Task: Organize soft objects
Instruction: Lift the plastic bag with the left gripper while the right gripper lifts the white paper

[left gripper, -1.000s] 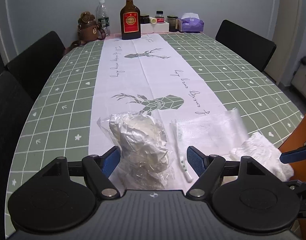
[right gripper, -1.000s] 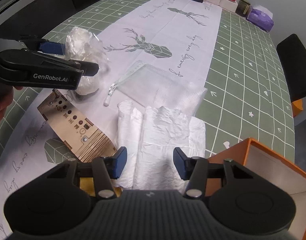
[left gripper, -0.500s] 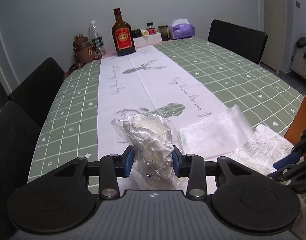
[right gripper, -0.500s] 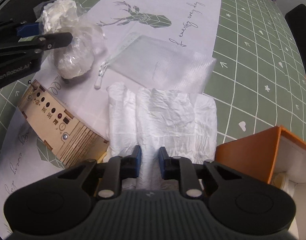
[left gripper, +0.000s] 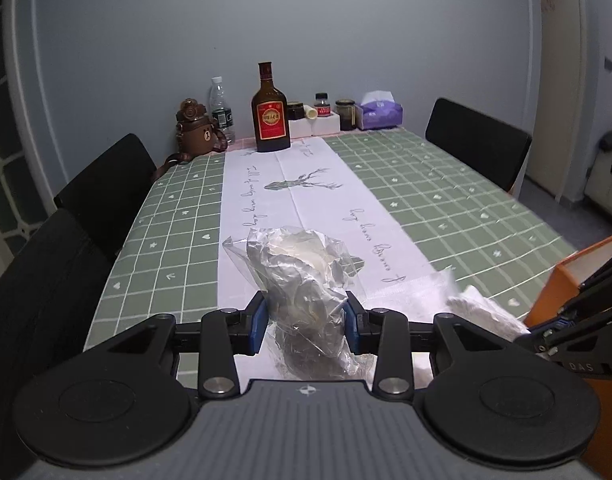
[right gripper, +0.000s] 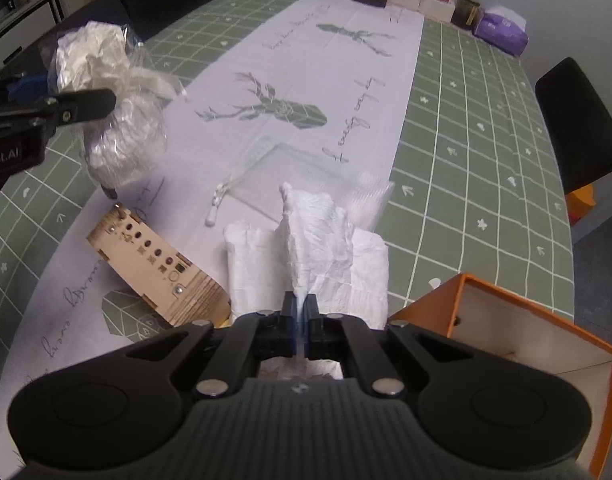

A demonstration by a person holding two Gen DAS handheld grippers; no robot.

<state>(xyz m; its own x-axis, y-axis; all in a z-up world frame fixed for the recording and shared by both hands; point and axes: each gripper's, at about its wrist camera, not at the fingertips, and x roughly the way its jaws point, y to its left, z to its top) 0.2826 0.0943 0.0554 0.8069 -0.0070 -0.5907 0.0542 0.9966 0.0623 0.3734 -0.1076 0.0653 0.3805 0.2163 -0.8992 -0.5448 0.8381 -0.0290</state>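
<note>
My left gripper [left gripper: 306, 326] is shut on a clear plastic bag of crumpled white stuff [left gripper: 301, 276] and holds it above the table; the bag also shows in the right wrist view [right gripper: 113, 120]. My right gripper [right gripper: 299, 316] is shut on a white crinkled plastic sheet [right gripper: 318, 232], whose middle is pulled up into a peak while its sides lie on the table. A clear zip pouch [right gripper: 289, 176] lies flat just beyond the sheet. An open orange box [right gripper: 506, 320] stands at the right.
A wooden laser-cut piece [right gripper: 157, 272] lies left of the sheet. At the table's far end stand a brown bottle [left gripper: 269, 116], a water bottle [left gripper: 221, 108], a bear-shaped flask [left gripper: 193, 128], jars and a purple tissue pack [left gripper: 380, 114]. Black chairs [left gripper: 478, 140] flank the table.
Both grippers closed: the left on the bag, the right on the white sheet. Both then rose, lifting the bag off the table and pulling the sheet's middle up.
</note>
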